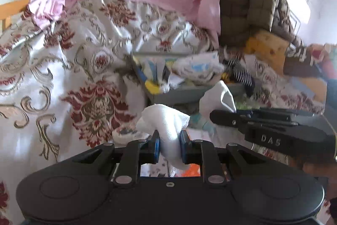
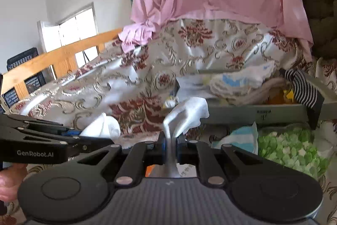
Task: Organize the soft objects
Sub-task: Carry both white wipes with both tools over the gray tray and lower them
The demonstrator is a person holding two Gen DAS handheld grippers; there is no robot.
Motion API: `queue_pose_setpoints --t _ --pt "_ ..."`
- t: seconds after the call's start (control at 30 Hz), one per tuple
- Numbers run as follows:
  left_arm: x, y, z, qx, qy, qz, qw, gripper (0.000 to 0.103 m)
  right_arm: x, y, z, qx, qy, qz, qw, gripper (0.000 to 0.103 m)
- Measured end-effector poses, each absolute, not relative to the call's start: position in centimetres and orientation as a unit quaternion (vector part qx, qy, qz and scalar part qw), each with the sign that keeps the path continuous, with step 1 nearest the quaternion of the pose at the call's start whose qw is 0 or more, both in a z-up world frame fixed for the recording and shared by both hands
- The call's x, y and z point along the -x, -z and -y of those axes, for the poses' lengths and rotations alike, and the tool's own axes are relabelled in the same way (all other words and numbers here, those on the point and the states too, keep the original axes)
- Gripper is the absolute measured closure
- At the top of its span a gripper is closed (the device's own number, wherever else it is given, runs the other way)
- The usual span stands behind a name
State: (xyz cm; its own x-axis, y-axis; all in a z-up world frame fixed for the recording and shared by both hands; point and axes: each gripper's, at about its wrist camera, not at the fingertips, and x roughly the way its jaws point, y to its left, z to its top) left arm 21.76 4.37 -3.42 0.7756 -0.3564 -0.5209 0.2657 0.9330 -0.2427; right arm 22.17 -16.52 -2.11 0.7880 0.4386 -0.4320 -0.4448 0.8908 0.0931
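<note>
- The left gripper [image 1: 169, 146] pinched one end of a white cloth [image 1: 166, 121] above the patterned bedspread [image 1: 63, 69]; the right gripper [image 2: 171, 146] was pressed together on another part of it.
- Judged risk: with both grips near the edge, the thin fabric could slip from the pads or sag and snag on the grey box [image 2: 252, 113] rim.
- Only the right view showed the green-patterned bundle [image 2: 290, 147] and wooden bed rail [image 2: 63, 56]; only the left showed a yellow cushion [image 1: 267, 45].
</note>
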Motion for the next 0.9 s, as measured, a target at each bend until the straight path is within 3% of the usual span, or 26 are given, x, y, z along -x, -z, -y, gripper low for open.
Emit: queue_pose_setpoints --t 0.23,0.53,0.9 --pt "-23.2 -0.1 -3.1 0.074 0.144 -0.259 0.952 0.083 -22.9 -0.3 17.6 -0.02 -0.236 -0.182 0.954 0.092" --pt "-33.6 -3.2 0.7 0.078 0.137 -0.232 0.96 0.083 -30.4 -4.6 21.7 -0.051 -0.205 -0.113 0.971 0.092" --pt "-43.4 -2.4 5.1 0.068 0.138 -0.261 0.953 0.083 -38.2 -3.1 25.3 -0.085 -0.124 -0.14 0.979 0.092"
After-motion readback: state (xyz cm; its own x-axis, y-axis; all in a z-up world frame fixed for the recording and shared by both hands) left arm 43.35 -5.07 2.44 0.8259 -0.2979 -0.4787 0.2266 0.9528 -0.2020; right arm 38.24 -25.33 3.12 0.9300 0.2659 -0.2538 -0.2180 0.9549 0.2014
